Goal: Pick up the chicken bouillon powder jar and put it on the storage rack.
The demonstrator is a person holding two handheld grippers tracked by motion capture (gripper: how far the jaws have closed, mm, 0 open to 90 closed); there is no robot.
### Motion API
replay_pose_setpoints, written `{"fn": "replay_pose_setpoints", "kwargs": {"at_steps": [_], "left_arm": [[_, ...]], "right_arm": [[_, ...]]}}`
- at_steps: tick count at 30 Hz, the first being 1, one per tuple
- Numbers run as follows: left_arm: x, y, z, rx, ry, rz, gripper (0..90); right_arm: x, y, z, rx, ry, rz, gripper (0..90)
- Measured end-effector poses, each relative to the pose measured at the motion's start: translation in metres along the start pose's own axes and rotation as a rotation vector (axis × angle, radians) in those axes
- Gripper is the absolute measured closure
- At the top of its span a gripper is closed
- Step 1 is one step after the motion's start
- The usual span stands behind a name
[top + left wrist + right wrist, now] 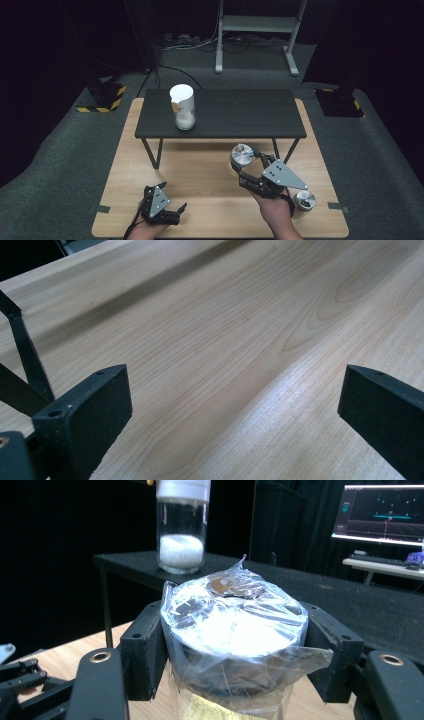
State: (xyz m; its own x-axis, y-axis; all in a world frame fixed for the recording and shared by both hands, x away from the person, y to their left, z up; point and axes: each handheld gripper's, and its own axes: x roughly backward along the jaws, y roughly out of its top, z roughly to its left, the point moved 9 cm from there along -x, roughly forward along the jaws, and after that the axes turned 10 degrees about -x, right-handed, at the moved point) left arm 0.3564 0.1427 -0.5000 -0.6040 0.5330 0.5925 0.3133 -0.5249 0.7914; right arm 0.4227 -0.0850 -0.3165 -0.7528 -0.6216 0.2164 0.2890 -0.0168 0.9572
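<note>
Slippage is the risk judged here: the right claw (232,645) is clamped on a glass jar (242,156) whose top is covered in loose, crinkled clear film (235,615), and a smooth wrapped rim could slide out if the jar is tilted or jerked. The jar is held above the wooden bench (200,175), near the low black table (235,112) where a white-capped jar (183,107) of white grains is stood. The left claw (235,405) is held wide open, empty, over bare wood.

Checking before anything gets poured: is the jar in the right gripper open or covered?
Covered: clear plastic wrap is stretched over the jar top, between the right gripper jaws.
</note>
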Motion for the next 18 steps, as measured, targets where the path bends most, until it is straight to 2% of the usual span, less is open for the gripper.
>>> {"fn": "replay_pose_setpoints", "kwargs": {"at_steps": [18], "left_arm": [[0.0, 0.0, 0.0, 0.0, -0.004, -0.003, 1.1]], "right_arm": [[-0.003, 0.036, 0.003, 0.014, -0.005, -0.06, 35.1]]}}
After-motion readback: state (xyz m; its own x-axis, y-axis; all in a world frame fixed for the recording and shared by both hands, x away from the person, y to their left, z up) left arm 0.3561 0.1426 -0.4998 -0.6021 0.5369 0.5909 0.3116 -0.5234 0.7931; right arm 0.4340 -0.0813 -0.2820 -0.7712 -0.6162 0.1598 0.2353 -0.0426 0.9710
